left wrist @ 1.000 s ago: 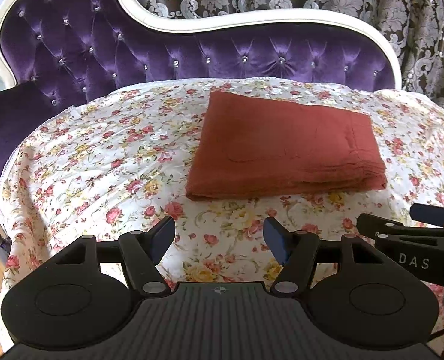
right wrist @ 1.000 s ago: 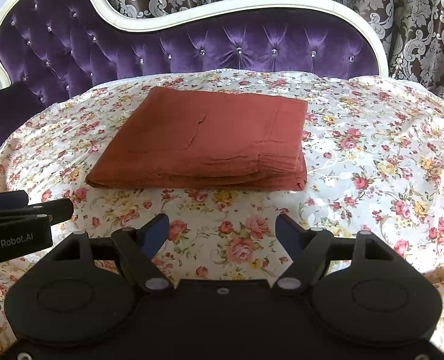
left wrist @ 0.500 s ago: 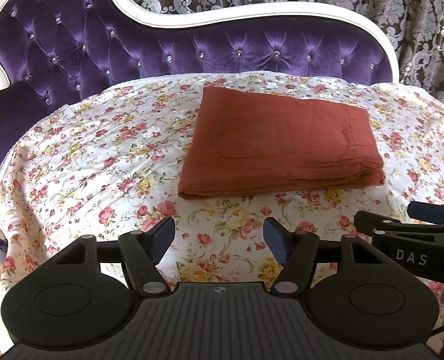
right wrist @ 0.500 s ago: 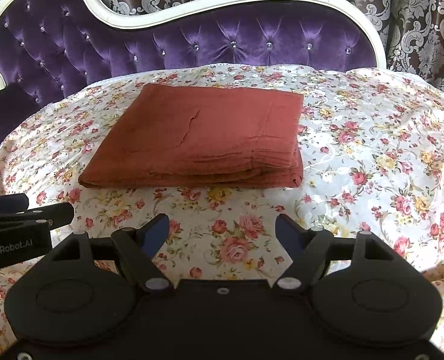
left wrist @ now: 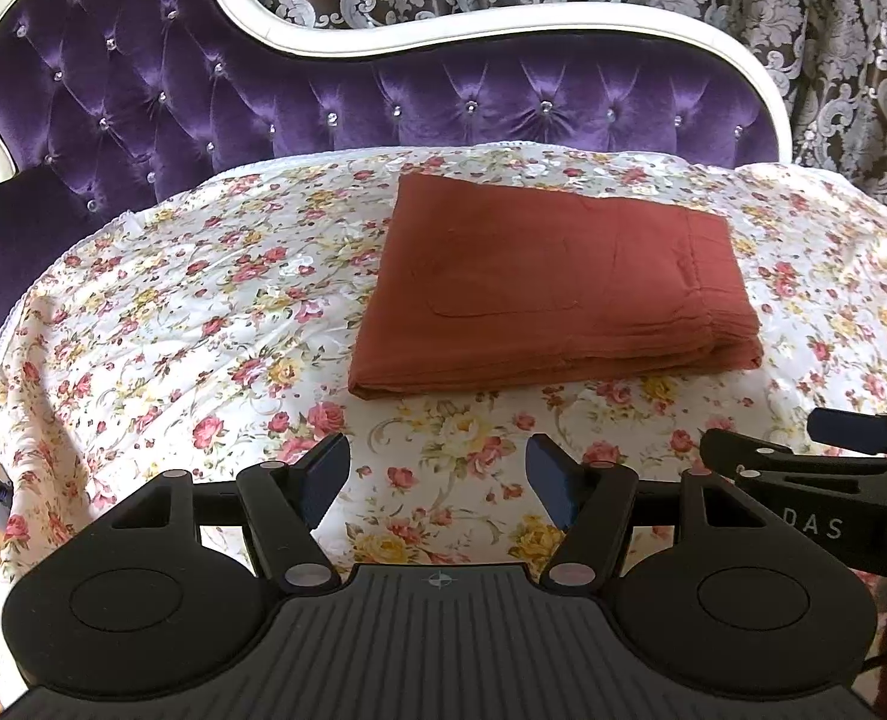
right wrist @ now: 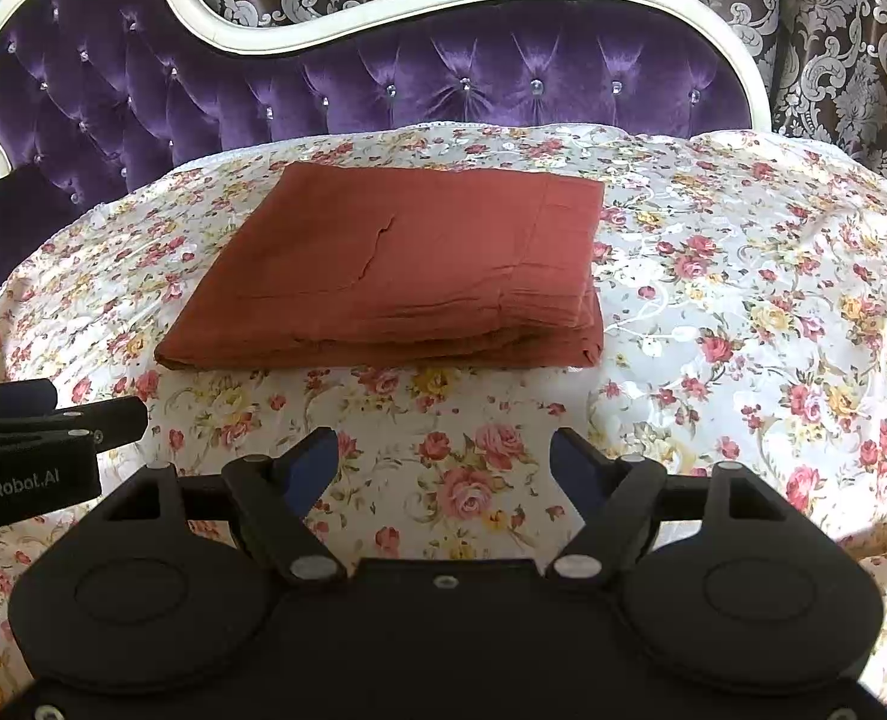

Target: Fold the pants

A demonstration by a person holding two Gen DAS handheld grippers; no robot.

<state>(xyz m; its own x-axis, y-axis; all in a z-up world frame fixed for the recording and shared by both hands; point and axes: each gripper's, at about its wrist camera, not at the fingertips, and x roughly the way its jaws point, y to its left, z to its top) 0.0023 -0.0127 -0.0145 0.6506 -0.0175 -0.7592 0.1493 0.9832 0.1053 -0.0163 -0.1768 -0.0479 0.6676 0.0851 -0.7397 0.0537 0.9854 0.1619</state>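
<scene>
Pants [left wrist: 554,288], rust-red, lie as a flat stacked rectangle on the floral sheet [left wrist: 173,324] that covers the seat of the purple tufted sofa [left wrist: 263,96], toward the back of the seat and just short of the backrest. In the right wrist view the pants [right wrist: 395,276] show several layers along the near edge, with the thicker gathered end, probably the waistband, at their right side. A stitched pocket outline shows on the top layer in the left wrist view.

The left tool [left wrist: 437,480] hangs over bare sheet in front of the pants, its blue-padded fingers spread wide and holding nothing. The right tool [right wrist: 446,471] is likewise released and empty, well short of the cloth's near edge. Each tool's side shows at the margin of the other's view, so the two sit side by side.

By the look of it the folding itself is done and this is the closing step: both tools are clear of a tidy bundle. The layers on the right end look slightly fanned, though the fisheye bend makes that hard to be sure of. If anything is left, the next move calls for a light pat or a nudge of that end to square the stack, with care not to drag the top layer; otherwise, simply drawing both tools away.
</scene>
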